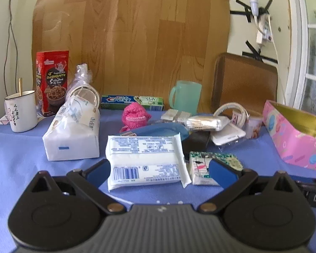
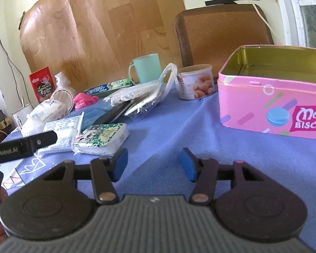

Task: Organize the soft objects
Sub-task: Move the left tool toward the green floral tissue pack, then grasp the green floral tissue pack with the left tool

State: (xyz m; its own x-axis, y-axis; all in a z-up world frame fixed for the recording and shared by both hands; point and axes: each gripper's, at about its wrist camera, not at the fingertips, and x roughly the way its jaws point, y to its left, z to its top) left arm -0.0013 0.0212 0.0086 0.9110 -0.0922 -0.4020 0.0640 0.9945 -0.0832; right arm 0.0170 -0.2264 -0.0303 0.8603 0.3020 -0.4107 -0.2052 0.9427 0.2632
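Left wrist view: left gripper (image 1: 158, 168) jaws spread wide, straddling a flat white tissue pack (image 1: 146, 159) that lies between the blue pads (image 1: 222, 174); pads not pressing on it as far as I can see. Just right of that pack, touching it, a small green-patterned tissue packet (image 1: 202, 164). Behind and left, a bigger white tissue brick (image 1: 72, 136). Pink fluffy cloth (image 1: 134, 116) further back, in front of a toothpaste box (image 1: 132, 102). White mug (image 1: 22, 110) and red snack box (image 1: 51, 82) at far left, teal cup (image 1: 185, 97) at back. Pink biscuit tin (image 1: 295, 135), lid off, at right on the blue tablecloth (image 1: 21, 158). Right wrist view: right gripper (image 2: 153, 164) jaws about half apart, nothing between them, only bare tablecloth (image 2: 168, 126) below. Green-patterned packet (image 2: 103, 138) sits just ahead-left of its left pad, near but can't tell if touching. Biscuit tin (image 2: 273, 109) ahead-right, well apart, gold interior looks empty where visible. Left gripper's black finger (image 2: 25, 143) enters from the left edge over the flat pack (image 2: 61, 135). Printed can (image 2: 194, 83) stands beside the tin.
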